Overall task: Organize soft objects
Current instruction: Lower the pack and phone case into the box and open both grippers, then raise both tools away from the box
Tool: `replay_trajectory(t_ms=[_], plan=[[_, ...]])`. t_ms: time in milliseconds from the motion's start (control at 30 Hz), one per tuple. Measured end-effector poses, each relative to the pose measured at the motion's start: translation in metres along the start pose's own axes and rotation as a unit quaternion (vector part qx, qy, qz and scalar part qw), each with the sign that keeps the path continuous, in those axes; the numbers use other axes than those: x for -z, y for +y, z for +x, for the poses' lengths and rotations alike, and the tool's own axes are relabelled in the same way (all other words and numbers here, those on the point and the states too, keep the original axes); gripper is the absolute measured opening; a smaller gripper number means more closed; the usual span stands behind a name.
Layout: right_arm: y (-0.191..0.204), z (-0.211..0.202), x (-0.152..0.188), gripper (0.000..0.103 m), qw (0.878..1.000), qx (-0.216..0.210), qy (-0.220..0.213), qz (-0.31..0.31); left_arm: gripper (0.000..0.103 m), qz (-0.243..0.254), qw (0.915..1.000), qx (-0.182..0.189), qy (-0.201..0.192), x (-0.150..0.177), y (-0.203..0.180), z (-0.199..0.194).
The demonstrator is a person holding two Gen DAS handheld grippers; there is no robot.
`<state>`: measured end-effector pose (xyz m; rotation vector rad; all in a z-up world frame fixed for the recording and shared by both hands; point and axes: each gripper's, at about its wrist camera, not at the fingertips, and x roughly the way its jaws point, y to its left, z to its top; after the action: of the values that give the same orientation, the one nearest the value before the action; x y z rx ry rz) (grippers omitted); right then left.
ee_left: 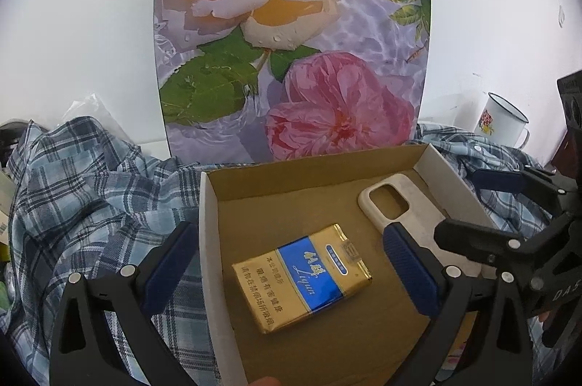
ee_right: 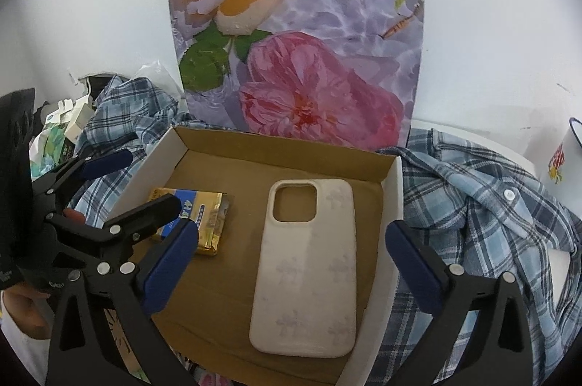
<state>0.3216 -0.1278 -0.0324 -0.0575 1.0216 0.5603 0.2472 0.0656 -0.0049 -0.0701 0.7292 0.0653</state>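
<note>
Only the left wrist view shows the white enamel mug [ee_left: 503,119] whole. A glossy gold-and-blue cigarette pack [ee_left: 303,278] and matte cream phone case [ee_right: 309,264] lie in the shallow cardboard box [ee_right: 391,189] (plaid shirt [ee_right: 483,204] crumpled around it). Left gripper [ee_left: 291,273] and right gripper [ee_right: 291,266] jaws are spread, holding nothing.

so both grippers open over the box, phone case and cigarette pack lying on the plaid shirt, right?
Not quite: the phone case and cigarette pack lie inside the box, as both wrist views show. The plaid shirt lies around it. Left gripper and right gripper are open.
</note>
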Motion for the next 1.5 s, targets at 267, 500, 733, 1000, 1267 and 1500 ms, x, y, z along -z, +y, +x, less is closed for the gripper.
replay_trajectory(t_ms=[267, 500, 733, 1000, 1267, 1500], plan=[[0.004, 0.0, -0.001, 0.103, 1.0, 0.004, -0.008, -0.012, 0.103, -0.009, 1.0, 0.002, -0.002, -0.002, 0.003, -0.004], [0.002, -0.007, -0.003, 0.103, 1.0, 0.001, -0.019, -0.012, 0.103, -0.007, 1.0, 0.002, -0.003, -0.003, 0.0, -0.006], [0.008, -0.028, -0.011, 0.103, 0.999, 0.005, -0.044, -0.024, 0.103, -0.009, 0.9998, 0.005, -0.018, -0.012, 0.0, -0.021], [0.021, -0.072, -0.023, 0.103, 0.995, 0.012, -0.089, -0.036, 0.103, -0.004, 0.9983, 0.004, -0.057, -0.031, -0.006, -0.06], [0.044, -0.131, -0.031, 0.103, 0.988, 0.019, -0.133, -0.072, 0.103, 0.002, 0.9946, 0.02, -0.102, -0.045, -0.017, -0.112], [0.064, -0.183, -0.036, 0.103, 0.981, 0.012, -0.175, -0.085, 0.103, 0.008, 0.9894, 0.024, -0.143, -0.056, -0.026, -0.168]])
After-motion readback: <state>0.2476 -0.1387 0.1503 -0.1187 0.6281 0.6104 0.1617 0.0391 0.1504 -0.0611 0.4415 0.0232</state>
